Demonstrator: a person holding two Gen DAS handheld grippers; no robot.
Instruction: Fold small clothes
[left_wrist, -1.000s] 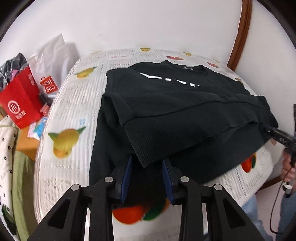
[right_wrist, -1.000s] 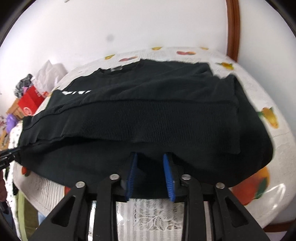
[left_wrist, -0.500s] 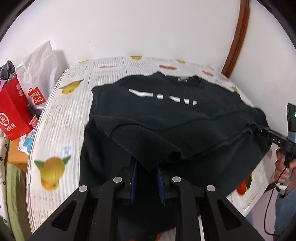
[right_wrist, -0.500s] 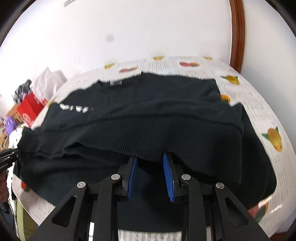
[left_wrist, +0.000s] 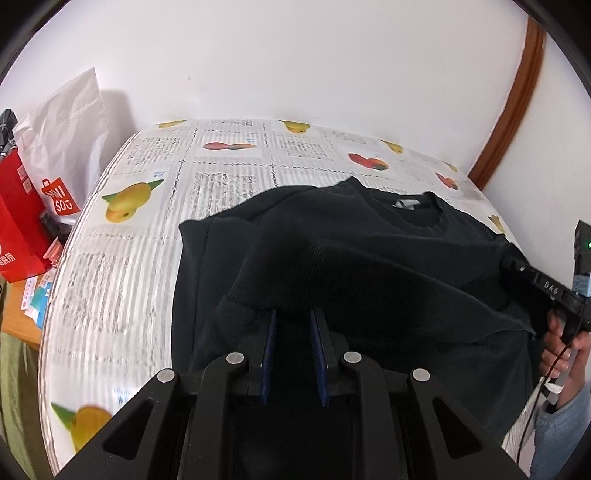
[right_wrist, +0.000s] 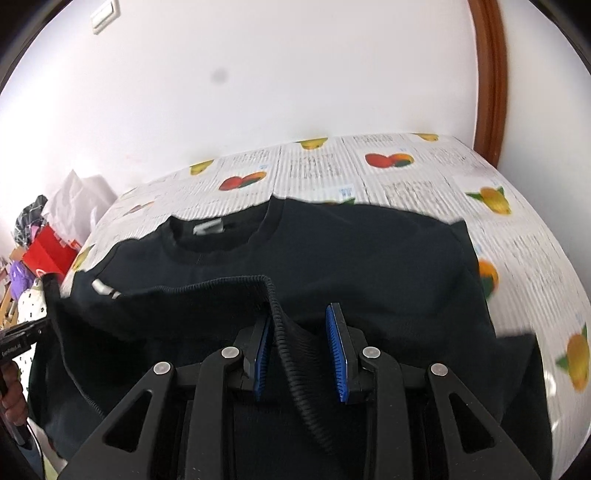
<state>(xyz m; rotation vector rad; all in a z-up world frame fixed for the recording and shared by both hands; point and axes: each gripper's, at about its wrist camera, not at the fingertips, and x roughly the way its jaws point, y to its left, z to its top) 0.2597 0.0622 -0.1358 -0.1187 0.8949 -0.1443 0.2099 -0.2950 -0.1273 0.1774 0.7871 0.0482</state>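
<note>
Both your left tool (left_wrist: 291, 354) and right tool (right_wrist: 301, 350) clamp the black sweatshirt's (right_wrist: 369, 251) ribbed hem (right_wrist: 221, 284); its collar (right_wrist: 214, 243) lies straight ahead.

My left gripper (left_wrist: 292, 332) angles downward, jaws nearly together, pinching dark cloth. My right gripper (right_wrist: 301, 334) angles down too, cloth between its blue pads (right_wrist: 337, 343).

The black knit sweatshirt (left_wrist: 369, 266) hides much of the fruit-printed, newsprint-patterned surface (left_wrist: 122, 266) and runs out of the bottom edge in both views. Its ribbed hem (right_wrist: 295, 354) drapes between the blue pads of the right tool (right_wrist: 300, 350), so the grip there is unclear. The pale lettering (right_wrist: 105, 288) on its chest is mostly covered by the raised fold. The red paper bag (left_wrist: 18, 229) is cut by the left edge. The surface's far print (right_wrist: 424, 192) is smeared by motion blur.
</note>
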